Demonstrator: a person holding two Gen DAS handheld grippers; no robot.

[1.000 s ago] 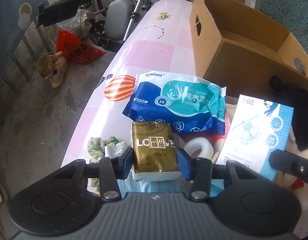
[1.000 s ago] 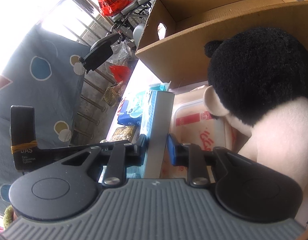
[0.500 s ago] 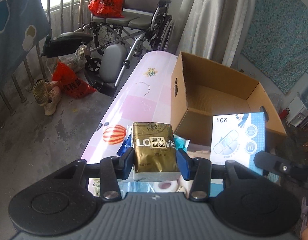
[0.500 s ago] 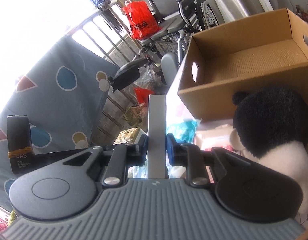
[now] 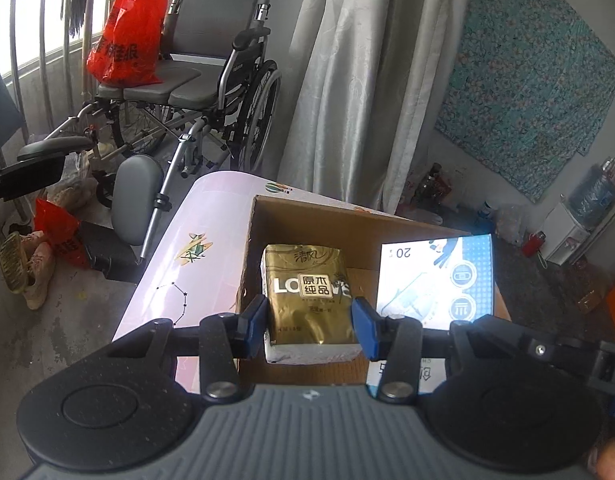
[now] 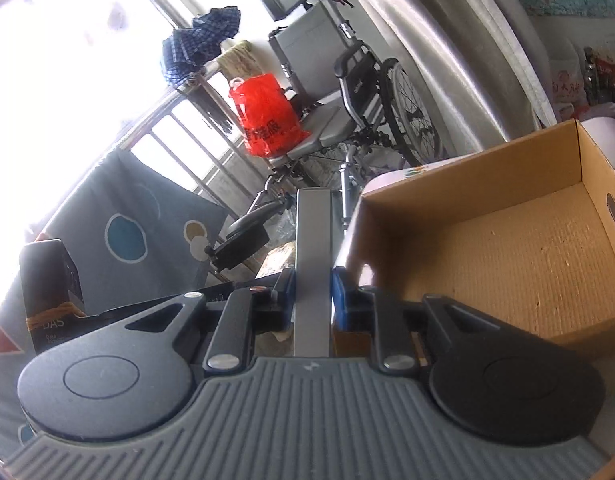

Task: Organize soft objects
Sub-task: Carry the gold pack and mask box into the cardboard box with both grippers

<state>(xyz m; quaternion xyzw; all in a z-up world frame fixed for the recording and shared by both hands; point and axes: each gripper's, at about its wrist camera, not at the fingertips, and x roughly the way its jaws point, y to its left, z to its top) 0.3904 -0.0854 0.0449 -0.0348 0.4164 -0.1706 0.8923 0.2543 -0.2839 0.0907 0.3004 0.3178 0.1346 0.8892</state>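
Note:
My left gripper is shut on a gold tissue pack and holds it in the air over the near edge of the open cardboard box. My right gripper is shut on a thin blue-and-white box, seen edge-on in the right wrist view and face-on in the left wrist view. It hangs beside the cardboard box's left wall. The gold pack also shows past the right gripper. The cardboard box's inside looks bare.
The box stands on a pink patterned table. A wheelchair with a red bag stands behind the table. Shoes and another red bag lie on the floor at left. A curtain hangs behind.
Both grippers have risen from the table with their loads and moved forward to the cardboard box. The wipes pack and the plush toy have dropped out of view.

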